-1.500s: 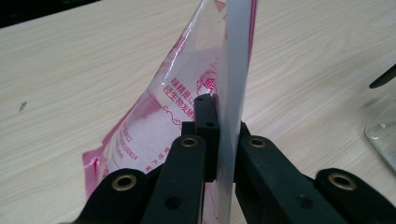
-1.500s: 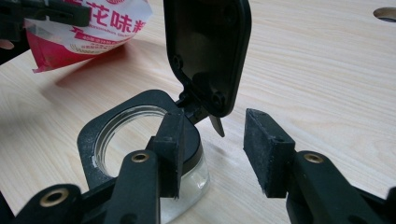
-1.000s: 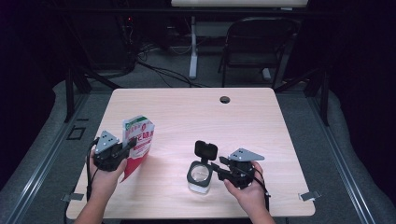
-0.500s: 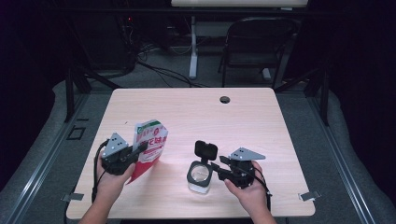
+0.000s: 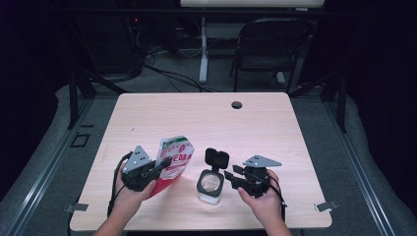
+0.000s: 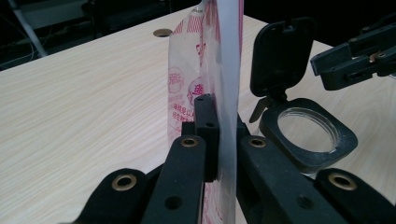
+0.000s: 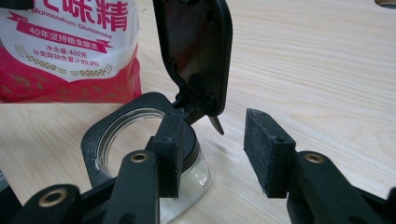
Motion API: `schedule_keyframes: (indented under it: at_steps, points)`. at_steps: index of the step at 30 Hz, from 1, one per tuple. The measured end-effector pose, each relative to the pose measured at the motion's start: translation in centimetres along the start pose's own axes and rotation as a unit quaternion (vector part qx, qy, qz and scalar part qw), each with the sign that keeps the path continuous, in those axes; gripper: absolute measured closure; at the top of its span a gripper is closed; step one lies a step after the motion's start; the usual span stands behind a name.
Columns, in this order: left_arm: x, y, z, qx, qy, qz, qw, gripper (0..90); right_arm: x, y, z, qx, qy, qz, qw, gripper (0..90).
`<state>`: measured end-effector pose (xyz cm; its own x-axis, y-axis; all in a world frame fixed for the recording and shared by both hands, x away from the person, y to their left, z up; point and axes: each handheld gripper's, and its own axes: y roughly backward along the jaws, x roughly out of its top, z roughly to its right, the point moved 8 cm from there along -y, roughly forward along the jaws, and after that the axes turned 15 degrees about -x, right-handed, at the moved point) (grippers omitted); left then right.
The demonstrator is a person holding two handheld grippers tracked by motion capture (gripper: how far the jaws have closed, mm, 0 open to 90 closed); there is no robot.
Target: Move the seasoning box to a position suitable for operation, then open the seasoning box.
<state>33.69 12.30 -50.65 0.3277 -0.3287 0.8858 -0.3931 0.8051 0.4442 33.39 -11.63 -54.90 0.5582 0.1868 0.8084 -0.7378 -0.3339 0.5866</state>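
Note:
A red and white bag of monosodium glutamate (image 5: 174,156) (image 6: 205,70) (image 7: 70,46) is held upright and slightly tilted over the table (image 5: 196,118), just left of the jar. My left gripper (image 5: 164,165) (image 6: 219,126) is shut on the bag's edge. The clear jar (image 5: 210,186) (image 6: 306,135) (image 7: 107,135) stands with its black flip lid (image 5: 217,158) (image 6: 280,56) (image 7: 194,51) raised. My right gripper (image 5: 231,178) (image 7: 212,149) (image 6: 345,65) is open at the jar's right side. Its left pad (image 7: 170,149) sits by the hinge, and nothing is between the jaws.
A round cable hole (image 5: 237,104) (image 6: 162,32) lies near the table's far edge. A folding chair (image 5: 268,49) and cables stand on the floor beyond the table. Bare wood stretches across the far half of the table.
My left gripper has carried the bag to the right, close to the jar. The right gripper and the jar have stayed in place.

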Motion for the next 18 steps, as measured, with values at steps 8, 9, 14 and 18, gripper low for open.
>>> schedule_keyframes:
  at_steps: [8, 9, 14, 18]
  points:
    - [-0.3, -0.7, 0.7, -0.024, -0.005, -0.004, 0.9997, 90.0, 0.1, 0.2, 0.1, 0.002, 0.007, 0.001, 1.0, 58.4]
    - [-0.3, -0.6, 0.8, -0.024, -0.006, -0.007, 0.9997, 90.0, 0.1, 0.3, 0.0, 0.005, 0.004, 0.004, 1.0, 59.0]
    - [-0.6, -0.1, 0.9, -0.02, -0.005, -0.019, 0.9996, 90.0, 0.5, 0.7, 0.0, 0.011, 0.007, 0.005, 0.9999, 62.3]
    - [-1.6, 0.6, 1.0, -0.025, -0.001, -0.031, 0.9992, 90.0, 1.3, 1.4, -0.2, 0.016, 0.009, 0.015, 0.9997, 62.8]
